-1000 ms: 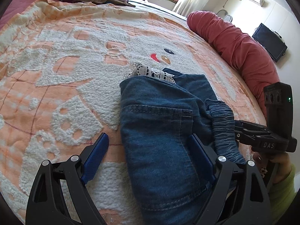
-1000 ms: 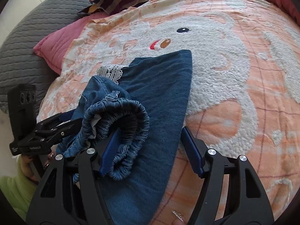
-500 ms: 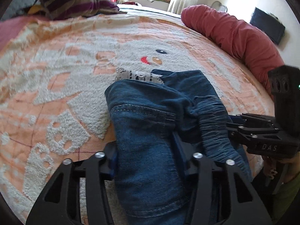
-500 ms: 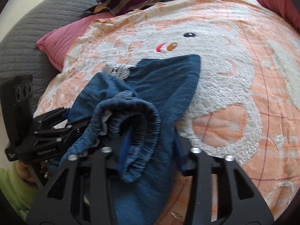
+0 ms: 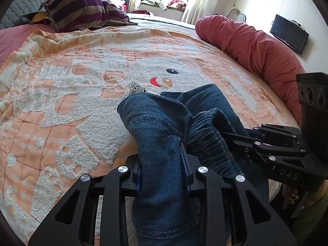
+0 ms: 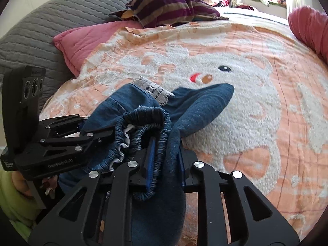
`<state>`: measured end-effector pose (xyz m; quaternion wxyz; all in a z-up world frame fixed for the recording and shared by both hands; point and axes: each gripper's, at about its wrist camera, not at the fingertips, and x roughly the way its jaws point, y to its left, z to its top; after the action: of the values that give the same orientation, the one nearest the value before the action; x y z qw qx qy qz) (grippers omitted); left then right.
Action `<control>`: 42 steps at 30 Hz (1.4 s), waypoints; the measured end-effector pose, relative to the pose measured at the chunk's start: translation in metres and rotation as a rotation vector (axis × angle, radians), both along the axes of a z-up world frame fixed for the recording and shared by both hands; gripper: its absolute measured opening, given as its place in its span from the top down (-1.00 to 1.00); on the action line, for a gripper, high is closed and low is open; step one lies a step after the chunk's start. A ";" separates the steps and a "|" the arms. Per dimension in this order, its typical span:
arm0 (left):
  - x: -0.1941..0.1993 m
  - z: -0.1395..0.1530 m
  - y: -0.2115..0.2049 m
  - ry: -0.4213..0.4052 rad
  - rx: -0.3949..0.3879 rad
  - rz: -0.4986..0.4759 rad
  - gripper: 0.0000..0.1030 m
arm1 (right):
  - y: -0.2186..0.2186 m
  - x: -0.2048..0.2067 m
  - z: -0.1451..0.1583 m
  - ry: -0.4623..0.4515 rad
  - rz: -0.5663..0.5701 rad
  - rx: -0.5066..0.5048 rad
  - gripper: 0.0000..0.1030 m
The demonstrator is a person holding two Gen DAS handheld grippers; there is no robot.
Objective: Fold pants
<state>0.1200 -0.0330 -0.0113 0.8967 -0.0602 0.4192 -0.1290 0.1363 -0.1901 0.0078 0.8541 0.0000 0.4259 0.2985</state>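
Observation:
Blue denim pants with an elastic waistband and a white lace trim lie bunched on the orange blanket. My left gripper has its jaws closing, both pads pressing a thick fold of denim near the pocket seam. My right gripper is also closing, its pads squeezing the gathered waistband and the leg cloth beside it. Each gripper shows in the other's view: the right gripper at the right, the left gripper at the left. The near part of the pants is lifted.
A striped pillow and a pink pillow lie at the head of the bed by the grey quilted headboard. A long red bolster runs along the right edge. A dark screen hangs on the wall.
Both grippers went from wide open around the pants to clamped on them. The gripped end has risen off the blanket and the denim has bunched up between the two grippers.

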 end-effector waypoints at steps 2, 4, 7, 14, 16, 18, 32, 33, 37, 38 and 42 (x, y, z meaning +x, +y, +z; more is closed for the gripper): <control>0.003 0.002 0.003 -0.004 -0.009 0.010 0.47 | 0.004 0.002 0.005 -0.013 0.008 -0.007 0.76; 0.006 0.007 0.007 -0.013 -0.013 0.023 0.47 | 0.009 0.007 0.011 -0.036 0.014 -0.013 0.77; 0.013 0.017 0.014 -0.040 -0.017 0.043 0.47 | 0.015 0.014 0.019 -0.067 0.022 -0.019 0.77; 0.038 0.031 0.027 -0.082 -0.026 0.080 0.46 | 0.025 0.039 0.022 -0.087 0.015 -0.014 0.77; 0.043 0.028 0.029 -0.080 -0.025 0.085 0.46 | 0.025 0.045 0.018 -0.088 0.007 -0.016 0.77; 0.046 0.022 0.031 -0.063 -0.025 0.091 0.46 | 0.025 0.052 0.009 -0.060 -0.007 -0.014 0.77; 0.049 -0.006 0.048 0.029 -0.022 0.139 0.02 | 0.005 0.061 -0.023 0.048 -0.120 -0.054 0.15; 0.044 -0.002 0.049 0.018 -0.032 0.136 -0.06 | 0.004 0.057 -0.019 0.029 -0.122 -0.054 0.08; 0.026 0.020 0.048 -0.044 -0.005 0.133 -0.33 | -0.004 0.032 0.007 -0.060 -0.127 -0.035 -0.34; 0.021 0.025 0.048 -0.057 -0.001 0.133 -0.45 | -0.005 0.025 0.013 -0.082 -0.130 -0.039 -0.42; -0.002 0.045 0.046 -0.098 -0.012 0.134 -0.85 | -0.010 -0.004 0.037 -0.160 -0.142 -0.046 -0.69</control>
<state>0.1176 0.0129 0.0335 0.9224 -0.0871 0.3690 -0.0738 0.1328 -0.2003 0.0450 0.9041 -0.0132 0.3621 0.2264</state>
